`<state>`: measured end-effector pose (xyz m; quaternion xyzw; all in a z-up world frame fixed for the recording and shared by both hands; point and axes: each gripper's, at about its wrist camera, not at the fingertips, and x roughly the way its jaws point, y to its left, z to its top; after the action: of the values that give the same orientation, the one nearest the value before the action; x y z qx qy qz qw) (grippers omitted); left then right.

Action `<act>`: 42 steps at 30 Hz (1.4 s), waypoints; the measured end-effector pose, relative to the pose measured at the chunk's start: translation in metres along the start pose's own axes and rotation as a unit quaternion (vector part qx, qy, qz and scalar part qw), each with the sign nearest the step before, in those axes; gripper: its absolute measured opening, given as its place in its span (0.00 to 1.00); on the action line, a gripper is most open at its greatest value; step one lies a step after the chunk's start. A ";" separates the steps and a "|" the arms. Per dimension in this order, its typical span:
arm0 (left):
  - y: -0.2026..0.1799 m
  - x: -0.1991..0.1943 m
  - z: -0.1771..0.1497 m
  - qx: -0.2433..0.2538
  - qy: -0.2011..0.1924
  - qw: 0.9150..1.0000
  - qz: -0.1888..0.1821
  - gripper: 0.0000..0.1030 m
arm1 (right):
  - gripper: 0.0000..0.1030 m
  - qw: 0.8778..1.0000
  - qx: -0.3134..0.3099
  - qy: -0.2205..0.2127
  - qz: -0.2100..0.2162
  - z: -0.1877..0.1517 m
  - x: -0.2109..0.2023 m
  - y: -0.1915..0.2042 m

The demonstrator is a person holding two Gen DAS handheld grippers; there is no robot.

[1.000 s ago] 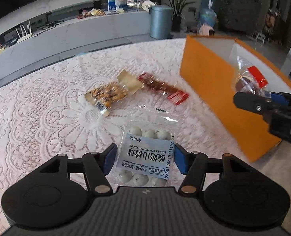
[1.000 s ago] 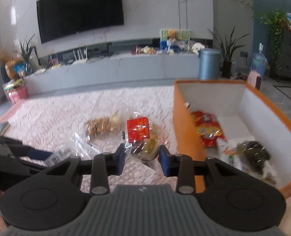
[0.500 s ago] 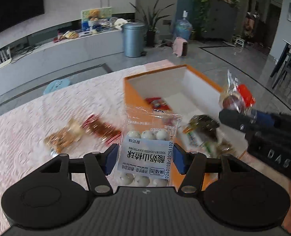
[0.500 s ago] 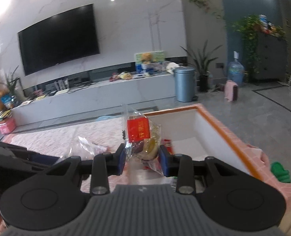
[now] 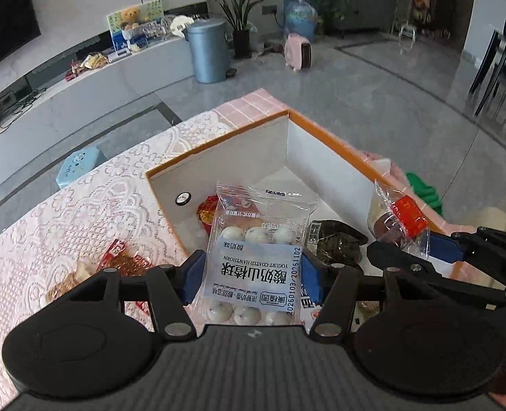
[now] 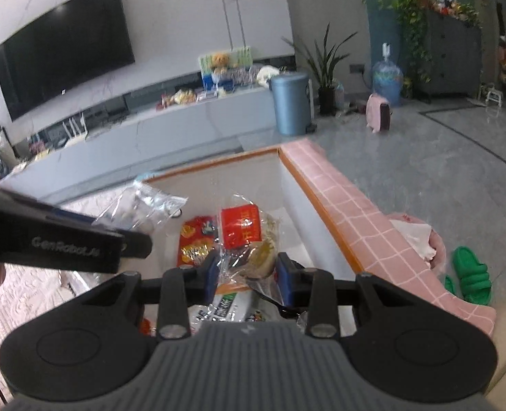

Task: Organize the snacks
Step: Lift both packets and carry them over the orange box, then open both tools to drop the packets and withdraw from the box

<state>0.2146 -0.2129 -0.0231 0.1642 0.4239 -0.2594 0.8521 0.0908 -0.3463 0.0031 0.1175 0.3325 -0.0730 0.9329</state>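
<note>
Nearest in the left wrist view, my left gripper (image 5: 253,274) has its blue pads clamped on the sides of a clear plastic packet of white yogurt-coated hawthorn balls with a pale blue label (image 5: 258,257), held above the near part of the orange-rimmed, white-walled cardboard box (image 5: 218,145). In the right wrist view, my right gripper (image 6: 248,274) pinches a clear wrapper holding a round pastry under a red label (image 6: 246,239), also over the box interior.

Both packets are gripped only by thin, slippery film; I judge either could slide out early or hang from a pad once the fingers part. The two grippers sit close together over one opening, so a sideways drift could knock them together or snag one wrapper on the other.

Below, the box floor already carries a red and yellow printed pouch (image 6: 196,239) and a dark wrapped lump (image 5: 338,243); a drop from this height may land on these and tip toward the wall.

Farther left, on the white lace tablecloth (image 5: 64,222), a red-wrapped snack (image 5: 123,260) lies outside the box, yet to be collected.
</note>
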 end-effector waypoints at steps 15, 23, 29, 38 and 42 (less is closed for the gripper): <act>-0.017 0.067 0.024 0.112 0.111 0.986 0.049 0.65 | 0.32 0.992 -0.091 0.086 -0.003 0.016 0.071 -0.006; -0.031 0.094 0.020 0.172 0.141 0.973 0.053 0.64 | 0.32 0.983 -0.130 0.128 -0.016 0.015 0.092 -0.010; -0.034 0.111 0.013 0.182 0.166 0.968 0.039 0.65 | 0.33 0.979 -0.141 0.148 -0.017 0.008 0.098 -0.012; -0.039 0.113 0.009 0.210 0.158 0.964 0.052 0.71 | 0.33 0.975 -0.145 0.168 -0.018 0.005 0.105 -0.013; -0.042 0.107 0.007 0.232 0.145 0.961 0.049 0.71 | 0.34 0.975 -0.148 0.168 -0.017 0.004 0.100 -0.013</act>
<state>0.2488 -0.2833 -0.1078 0.4139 0.4629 -0.2815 0.7316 0.1668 -0.3660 -0.0597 -0.0165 0.4934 -0.0179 0.8695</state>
